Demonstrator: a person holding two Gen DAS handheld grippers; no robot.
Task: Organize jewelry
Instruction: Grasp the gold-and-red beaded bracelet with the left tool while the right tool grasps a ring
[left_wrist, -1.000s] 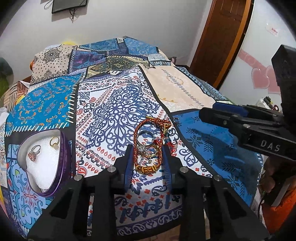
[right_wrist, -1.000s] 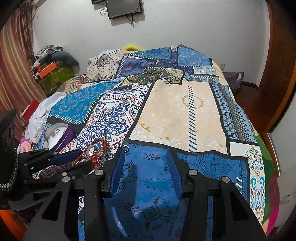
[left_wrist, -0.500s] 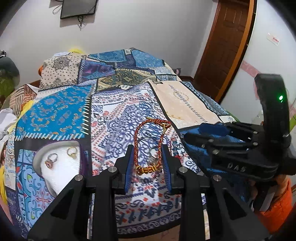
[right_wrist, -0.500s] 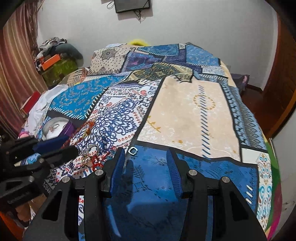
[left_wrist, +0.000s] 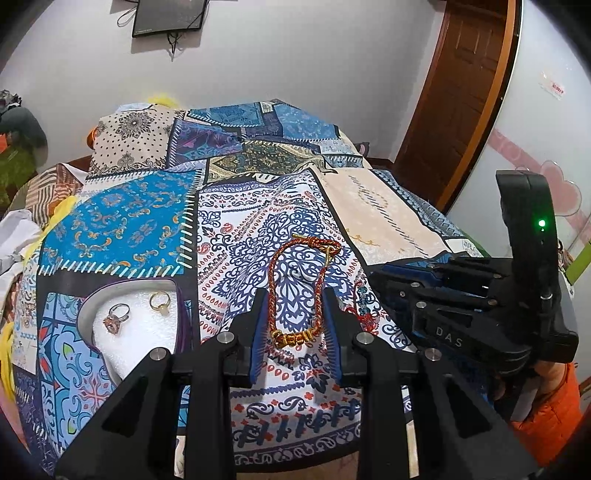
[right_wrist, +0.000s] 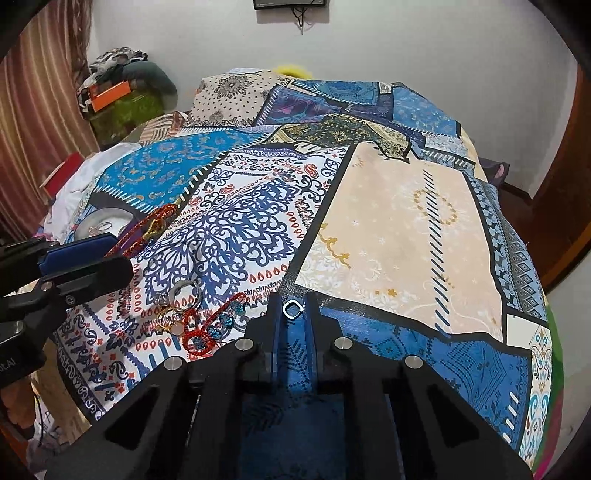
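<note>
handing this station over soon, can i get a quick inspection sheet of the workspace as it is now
surface: bed under a patchwork bedspread, blue, white and beige panels.
job's things: red-and-gold cord bracelet; box with white padding holding two rings; small silver ring; loose pile of jewelry on the white panel.
clutter: heap of clothes in the far corner.
grippers: left gripper shut on the cord bracelet; right gripper has just closed on the small silver ring.
cables: cord hanging under the wall screen.
surroundings: white wall, wooden door, striped curtain.
</note>
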